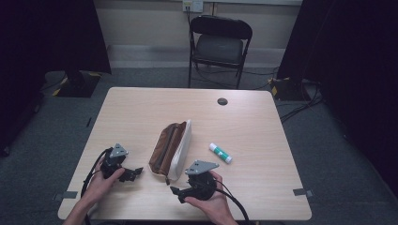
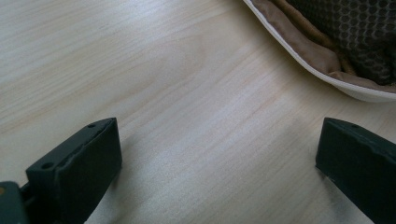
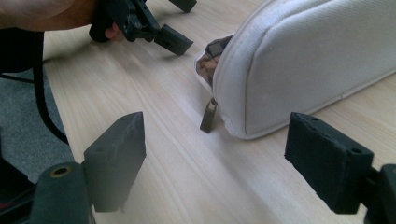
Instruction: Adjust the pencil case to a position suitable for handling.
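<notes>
Here, unzipped brown-and-white pencil case point(image 1: 172, 150) on the counter point(image 1: 141, 112), left gripper point(image 1: 133, 174) and right gripper point(image 1: 176, 192) both spread apart, holding nothing, flanking its near end, glue stick point(image 1: 220, 153) beside it

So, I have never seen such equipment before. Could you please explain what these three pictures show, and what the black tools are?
A person sits at a wooden table and holds a hand tool with two black jaws in each hand: the left gripper and the right gripper. One picture looks down from above; the other two come from cameras on each gripper, looking along its jaws. On the table lie an open brown and white pencil case and a glue stick. Both grippers are open and hold nothing; the case's zipper pull lies ahead of the right one.
</notes>
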`<state>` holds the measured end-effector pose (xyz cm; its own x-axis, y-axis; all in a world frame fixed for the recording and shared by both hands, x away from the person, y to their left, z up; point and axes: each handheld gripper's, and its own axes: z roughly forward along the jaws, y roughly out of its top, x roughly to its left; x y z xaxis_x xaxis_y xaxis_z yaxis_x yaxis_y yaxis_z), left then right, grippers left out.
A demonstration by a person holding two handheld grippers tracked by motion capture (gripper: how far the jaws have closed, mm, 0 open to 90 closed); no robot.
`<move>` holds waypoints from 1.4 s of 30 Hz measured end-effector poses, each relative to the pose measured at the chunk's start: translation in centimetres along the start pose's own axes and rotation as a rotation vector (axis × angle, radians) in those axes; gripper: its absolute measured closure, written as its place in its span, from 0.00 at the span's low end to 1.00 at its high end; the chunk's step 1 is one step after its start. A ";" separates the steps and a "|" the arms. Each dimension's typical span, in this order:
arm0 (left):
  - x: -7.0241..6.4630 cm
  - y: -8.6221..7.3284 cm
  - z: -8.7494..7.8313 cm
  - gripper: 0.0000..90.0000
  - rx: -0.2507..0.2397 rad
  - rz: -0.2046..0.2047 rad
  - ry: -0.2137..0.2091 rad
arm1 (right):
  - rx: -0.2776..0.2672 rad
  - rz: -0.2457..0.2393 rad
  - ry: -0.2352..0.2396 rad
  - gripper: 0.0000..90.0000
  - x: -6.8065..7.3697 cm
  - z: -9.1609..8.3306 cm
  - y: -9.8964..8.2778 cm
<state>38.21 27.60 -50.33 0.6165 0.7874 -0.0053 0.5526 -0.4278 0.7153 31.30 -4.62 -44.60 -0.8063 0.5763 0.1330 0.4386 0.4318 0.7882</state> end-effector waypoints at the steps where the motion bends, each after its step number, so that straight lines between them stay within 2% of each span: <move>1: 0.0 0.0 0.0 0.00 0.001 0.000 0.000 | 0.001 -0.003 0.001 0.21 0.0 0.2 0.2; 5: 0.0 0.0 0.0 0.00 -0.002 0.000 0.002 | -0.021 0.003 -0.019 0.21 0.1 0.8 0.7; 7: 0.0 -0.1 -0.1 0.00 0.004 0.008 0.002 | -0.023 -0.014 -0.038 0.22 0.3 1.3 0.9; 10: 0.0 -0.2 -0.1 0.00 0.001 0.000 -0.001 | -0.020 -0.004 -0.055 0.22 0.3 2.0 0.9; 15: 0.0 -0.2 -0.3 0.00 0.005 0.007 0.001 | -0.018 -0.011 -0.092 0.31 -0.4 2.2 0.7; 17: 0.0 -0.2 -0.3 0.00 0.006 0.008 0.002 | -0.019 0.024 -0.091 0.33 -1.1 1.9 0.4; 19: 0.0 -0.2 -0.3 0.00 0.005 0.009 0.001 | -0.012 0.034 -0.103 0.35 -1.7 1.7 0.0; 22: -0.1 -0.2 -0.3 0.00 0.003 0.005 0.002 | -0.013 0.059 -0.094 0.34 -2.1 1.4 -0.3; 24: 0.0 -0.2 -0.3 0.00 0.005 0.008 0.002 | -0.020 0.044 -0.085 0.29 -1.8 1.4 -0.2; 26: -0.1 -0.3 -0.3 0.00 0.003 0.005 0.001 | -0.019 0.032 -0.085 0.25 -1.3 1.6 0.2; 28: -0.1 -0.2 -0.3 0.00 0.004 0.005 0.002 | -0.026 0.025 -0.091 0.26 -1.1 1.8 0.7; 30: -0.1 -0.2 -0.3 0.00 0.004 0.006 0.002 | -0.043 0.045 -0.096 0.26 -1.2 2.0 1.3; 32: -0.1 -0.3 -0.3 0.00 0.003 0.005 0.002 | -0.062 0.050 -0.116 0.27 -1.5 2.3 1.8; 35: -0.1 -0.3 -0.3 0.00 0.004 0.006 0.002 | -0.059 0.053 -0.131 0.30 -2.2 2.6 2.2; 37: -0.1 -0.3 -0.3 0.00 0.004 0.006 0.002 | -0.056 0.066 -0.128 0.36 -2.7 2.4 2.2; 42: -0.1 -0.3 -0.3 0.00 0.003 0.006 0.002 | -0.048 0.075 -0.166 0.51 -3.7 1.8 1.8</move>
<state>37.86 27.80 -50.30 0.6185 0.7858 0.0006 0.5506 -0.4340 0.7131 35.82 -4.76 -44.79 -0.6937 0.7140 0.0943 0.4721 0.3519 0.8083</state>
